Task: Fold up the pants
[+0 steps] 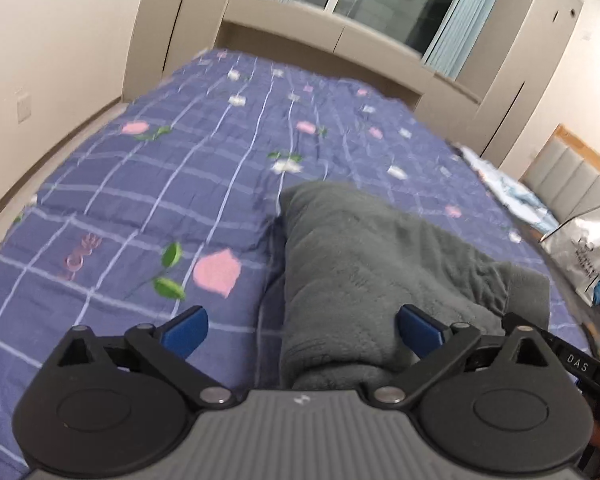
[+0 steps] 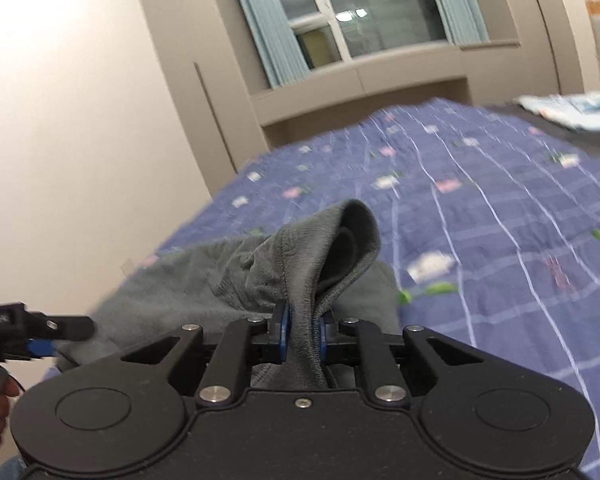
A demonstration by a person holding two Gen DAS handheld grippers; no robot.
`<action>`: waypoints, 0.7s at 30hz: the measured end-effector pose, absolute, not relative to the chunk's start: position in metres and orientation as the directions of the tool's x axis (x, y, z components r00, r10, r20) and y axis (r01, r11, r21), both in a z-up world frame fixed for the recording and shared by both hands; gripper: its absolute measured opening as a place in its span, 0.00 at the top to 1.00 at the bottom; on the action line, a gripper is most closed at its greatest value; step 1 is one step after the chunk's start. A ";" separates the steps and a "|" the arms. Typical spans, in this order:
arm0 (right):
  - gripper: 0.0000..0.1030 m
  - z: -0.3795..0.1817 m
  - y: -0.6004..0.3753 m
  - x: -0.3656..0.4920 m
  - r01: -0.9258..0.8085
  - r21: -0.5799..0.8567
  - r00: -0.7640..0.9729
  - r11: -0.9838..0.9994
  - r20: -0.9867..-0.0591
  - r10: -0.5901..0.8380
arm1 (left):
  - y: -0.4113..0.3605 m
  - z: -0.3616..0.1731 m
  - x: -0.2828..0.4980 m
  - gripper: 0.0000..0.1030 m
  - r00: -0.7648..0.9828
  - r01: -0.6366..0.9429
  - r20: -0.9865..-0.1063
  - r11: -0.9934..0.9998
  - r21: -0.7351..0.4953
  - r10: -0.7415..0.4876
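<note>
The grey fleece pants (image 1: pixel 364 256) lie bunched on the purple checked bedspread (image 1: pixel 160 184). My left gripper (image 1: pixel 302 330) is open, its blue pads apart, hovering over the near end of the pants with nothing between them. My right gripper (image 2: pixel 303 332) is shut on a hemmed edge of the pants (image 2: pixel 312 256) and lifts it, so the cloth stands up in a fold above the fingers. The left gripper also shows at the left edge of the right wrist view (image 2: pixel 40 332), by the pants.
The bedspread (image 2: pixel 500 216) covers most of the bed. A light patterned cloth (image 1: pixel 512 192) and a silver bag (image 1: pixel 584 248) lie along the right side. A padded headboard (image 1: pixel 568 172), cabinets and a curtained window (image 2: pixel 364 20) stand beyond.
</note>
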State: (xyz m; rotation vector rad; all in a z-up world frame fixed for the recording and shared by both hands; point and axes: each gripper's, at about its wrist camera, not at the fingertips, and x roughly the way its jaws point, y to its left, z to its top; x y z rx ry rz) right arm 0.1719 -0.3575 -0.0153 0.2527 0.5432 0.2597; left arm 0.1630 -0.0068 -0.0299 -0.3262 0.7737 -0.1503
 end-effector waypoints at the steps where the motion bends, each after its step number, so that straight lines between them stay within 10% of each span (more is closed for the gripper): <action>1: 0.80 -0.019 -0.358 0.173 -0.173 0.301 0.820 0.938 -0.483 0.306 | -0.008 -0.033 0.164 0.01 0.698 0.007 -0.674 0.944 -0.331 -0.241; 11: 0.15 -0.012 -0.365 0.150 -0.272 0.242 0.810 0.932 -0.465 0.357 | 0.000 -0.032 0.161 0.01 0.710 -0.020 -0.671 0.946 -0.322 -0.213; 21: 0.37 -0.006 -0.334 0.106 -0.401 0.000 0.789 0.916 -0.508 0.346 | -0.006 -0.030 0.159 0.01 0.717 -0.029 -0.668 0.949 -0.314 -0.199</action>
